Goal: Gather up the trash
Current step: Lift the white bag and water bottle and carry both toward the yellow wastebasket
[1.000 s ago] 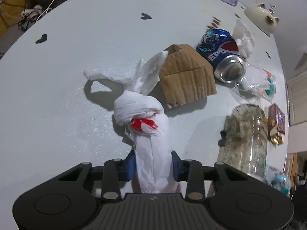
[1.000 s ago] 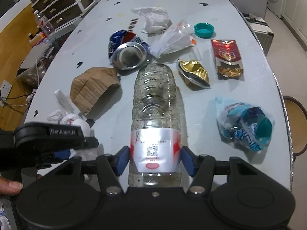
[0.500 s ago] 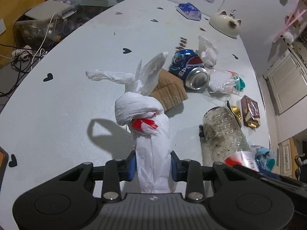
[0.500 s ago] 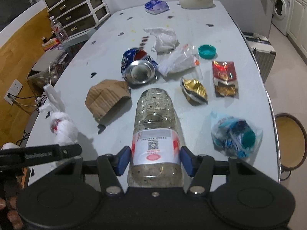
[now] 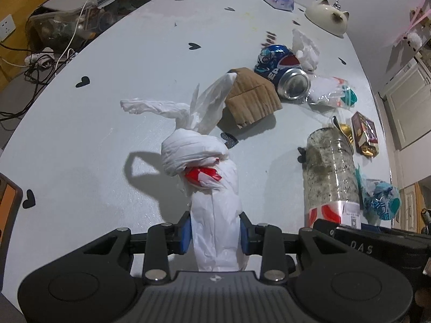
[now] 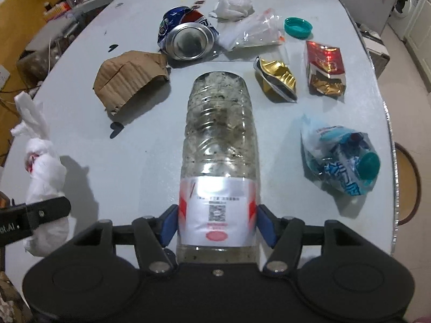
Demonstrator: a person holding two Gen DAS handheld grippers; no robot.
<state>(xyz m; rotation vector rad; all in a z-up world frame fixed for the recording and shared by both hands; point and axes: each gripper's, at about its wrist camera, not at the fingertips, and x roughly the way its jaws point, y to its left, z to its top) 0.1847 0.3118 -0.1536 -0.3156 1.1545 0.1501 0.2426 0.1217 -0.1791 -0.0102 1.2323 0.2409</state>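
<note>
Left claw (image 5: 215, 232) still clamping knotted white bag (image 5: 204, 172), right claw (image 6: 217, 224) still gripping dirty plastic bottle (image 6: 219, 145), both raised off table (image 5: 94, 123)
</note>
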